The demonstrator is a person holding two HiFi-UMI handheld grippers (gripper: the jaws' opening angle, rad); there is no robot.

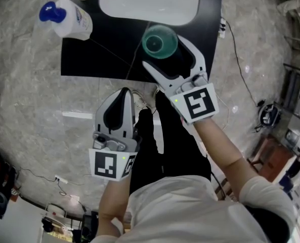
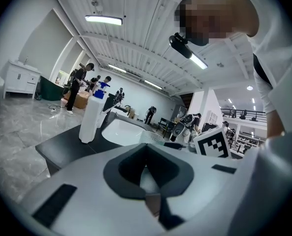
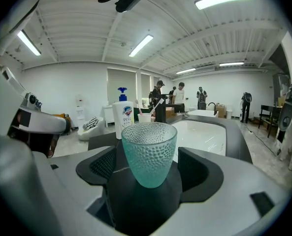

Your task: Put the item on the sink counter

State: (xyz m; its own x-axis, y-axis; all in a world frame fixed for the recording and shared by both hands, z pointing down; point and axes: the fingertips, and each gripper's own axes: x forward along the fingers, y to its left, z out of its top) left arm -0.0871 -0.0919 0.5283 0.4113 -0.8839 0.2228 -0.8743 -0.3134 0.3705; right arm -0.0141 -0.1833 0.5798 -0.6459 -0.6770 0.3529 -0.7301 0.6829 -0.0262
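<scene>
A person in a white top stands at a bathroom display, a handheld gripper in each hand. Nearest the body, the left gripper [image 1: 125,92] is held over the pale marble floor [image 1: 28,85], just short of the counter's front edge. Its fingers are clenched tip to tip with nothing between them. The right gripper [image 1: 164,49] reaches over that front edge with its fingers spread. An upright, dimpled teal glass cup [image 3: 149,151] stands between them. A gap shows on the cup's left side, while the right finger sits very close. The cup's base appears to rest on the black counter [image 1: 89,54], between the front edge and the rim of the white basin [image 1: 150,1], right of the counter's middle. At the counter's left end, well apart from the cup, stands a white pump bottle of hand soap [image 1: 71,19] with a blue top. A small tumbler [image 3: 145,117] holding a toothbrush is just behind it, at the back. Several people stand in the bright hall beyond.
</scene>
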